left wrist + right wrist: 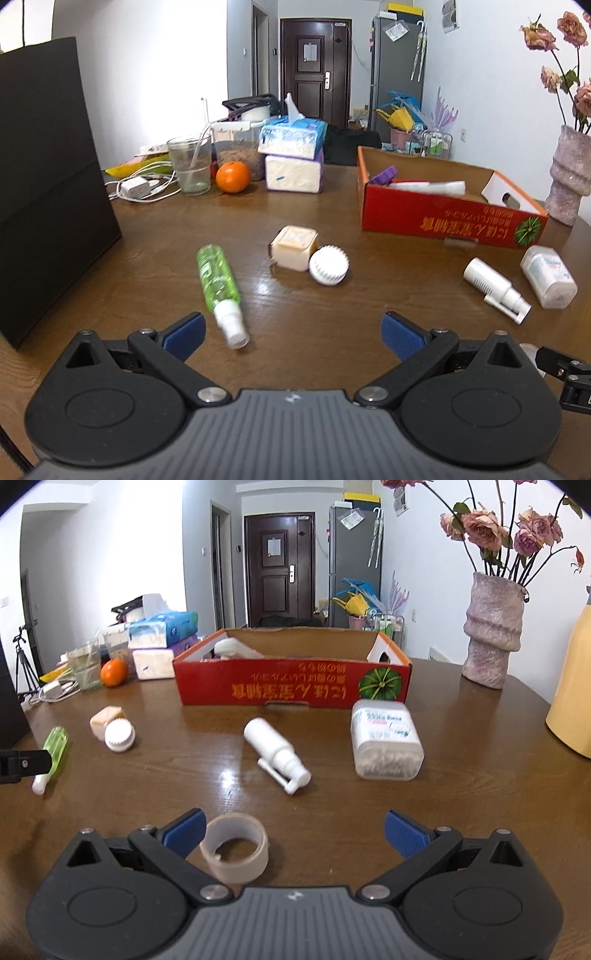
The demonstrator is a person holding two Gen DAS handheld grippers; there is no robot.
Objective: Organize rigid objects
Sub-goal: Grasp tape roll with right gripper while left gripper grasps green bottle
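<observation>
Our left gripper (291,334) hangs low over the brown bench (332,295) with its blue-padded jaws spread wide and nothing between them. Just ahead of its left finger we see a green spray bottle (218,286) lying on its side, white nozzle toward us. Further right, near the middle of the bench, a cream cube-shaped jar (294,247) touches a white ridged round cap (328,265). Beyond these a red cardboard box (443,218) stands open, and inside it we make out a purple piece (384,175) and a white tube (439,186). In front of the box lie a white pump bottle (275,747) on its side and, just beside it on the right, a clear cotton-swab container (386,738), the two apart. Our right gripper (293,830) is likewise spread wide and empty; a roll of clear tape (234,847) rests flat on the bench touching the inside of its left finger. At the far right a pink vase (493,631) holds dried roses.
</observation>
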